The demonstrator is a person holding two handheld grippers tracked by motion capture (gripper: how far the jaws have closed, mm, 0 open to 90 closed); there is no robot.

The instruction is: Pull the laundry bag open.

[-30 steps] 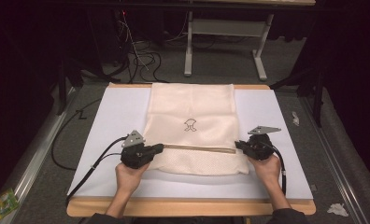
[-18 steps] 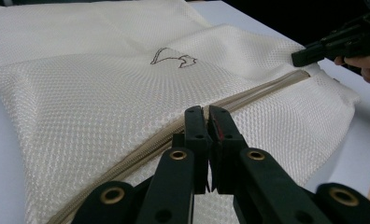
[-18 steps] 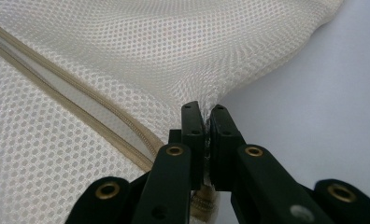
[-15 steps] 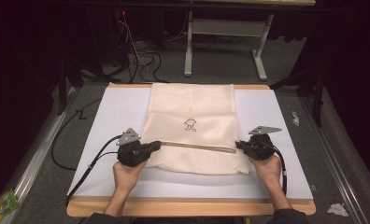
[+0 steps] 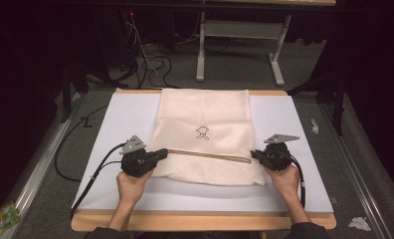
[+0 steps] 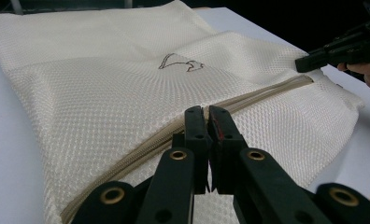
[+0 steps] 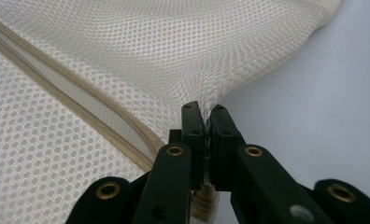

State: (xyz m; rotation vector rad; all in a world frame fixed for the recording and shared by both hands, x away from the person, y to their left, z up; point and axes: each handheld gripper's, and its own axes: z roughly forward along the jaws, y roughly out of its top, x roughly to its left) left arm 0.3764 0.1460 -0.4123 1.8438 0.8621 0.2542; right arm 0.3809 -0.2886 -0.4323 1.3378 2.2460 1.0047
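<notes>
1. Nearest the person, two forearms come in over the wooden front edge of the desk (image 5: 200,221), which is covered by a white sheet (image 5: 130,119).
2. The left gripper (image 5: 161,155) sits in the left hand (image 5: 131,181) at the left end of the zipper (image 5: 210,155). In the left gripper view its fingers (image 6: 195,126) are pressed together on the zipper line of the mesh bag (image 5: 205,129), pinching the fabric there.
3. The right gripper (image 5: 254,154) sits in the right hand (image 5: 285,180) at the right end of the zipper. In the right gripper view its fingers (image 7: 192,126) are clamped on a pinch of the bag's mesh just beside the zipper's end, and the cloth rises in a small tent from the grip.
4. Between the two grippers the zipper runs as a tan line across the bag, slanting slightly down toward the right gripper.
5. A grey three-cornered plate tops each gripper, and a black cable (image 5: 98,172) trails from the left one across the sheet toward the desk's front left corner.
6. The cream mesh bag lies flat in the middle of the desk, its near edge just behind the hands and its far edge at the desk's back edge.
7. A small dark emblem (image 5: 202,132) is printed on the bag just beyond the zipper.
8. Beyond the desk, on the grey floor, stand the legs of a white frame (image 5: 237,40) and a tangle of cables (image 5: 150,62).
</notes>
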